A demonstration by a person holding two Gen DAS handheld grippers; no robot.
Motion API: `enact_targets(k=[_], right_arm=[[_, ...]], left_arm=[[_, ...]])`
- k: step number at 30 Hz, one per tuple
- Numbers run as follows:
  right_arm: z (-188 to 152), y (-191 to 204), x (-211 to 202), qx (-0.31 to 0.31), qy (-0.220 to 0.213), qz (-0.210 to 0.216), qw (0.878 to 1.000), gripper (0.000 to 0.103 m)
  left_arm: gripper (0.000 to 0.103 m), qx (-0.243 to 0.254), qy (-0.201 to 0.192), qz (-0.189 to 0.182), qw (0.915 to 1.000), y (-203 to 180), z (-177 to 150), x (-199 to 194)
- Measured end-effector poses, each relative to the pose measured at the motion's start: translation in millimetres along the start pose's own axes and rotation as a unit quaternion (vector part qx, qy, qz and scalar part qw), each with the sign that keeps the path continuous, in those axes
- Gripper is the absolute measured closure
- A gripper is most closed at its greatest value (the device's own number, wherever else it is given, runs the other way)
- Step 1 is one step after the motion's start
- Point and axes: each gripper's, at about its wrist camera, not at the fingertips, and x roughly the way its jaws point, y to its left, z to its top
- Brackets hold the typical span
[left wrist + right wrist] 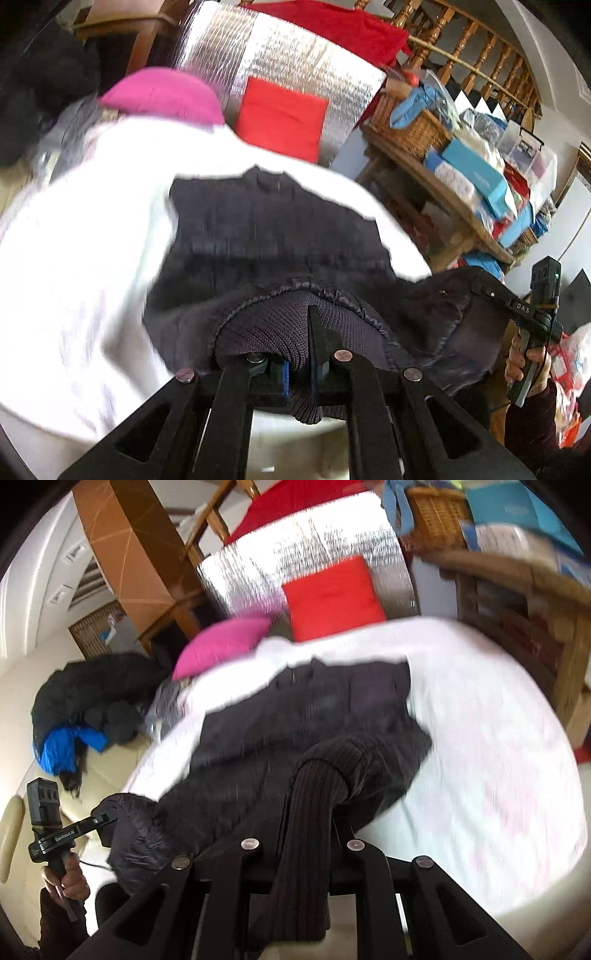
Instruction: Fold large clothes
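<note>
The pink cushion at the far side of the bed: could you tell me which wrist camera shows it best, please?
The right wrist view: the pink cushion shows its whole outline beside the red cushion. In the left wrist view it is blurrier, its lower edge hidden by the white sheet.

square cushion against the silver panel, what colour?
Red cushion; clearest in the right wrist view.
</note>
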Motion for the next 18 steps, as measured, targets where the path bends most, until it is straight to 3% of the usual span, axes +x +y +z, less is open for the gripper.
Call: enact_targets(k=[6, 12, 18], right_arm=[[74.7, 1.1, 27.7, 0.001, -0.049, -0.015, 0.999, 0.088], [169.8, -14.5, 130.2, 0.04, -0.074, -0.024, 0.996, 0.089], [213.3, -43.8, 227.6, 0.067, -0.064, -0.04, 0.995, 0.09]], left_arm=[[0.095, -0.009, -0.022, 0.028, 0.9993, 26.8, 104.4, 69.1], [0.095, -0.036, -0.024, 0.064, 0.997, 71.8, 185.8, 152.2], [0.095, -0.062, 0.01, 0.088, 0.9941, 117.4, 231.4, 242.2]])
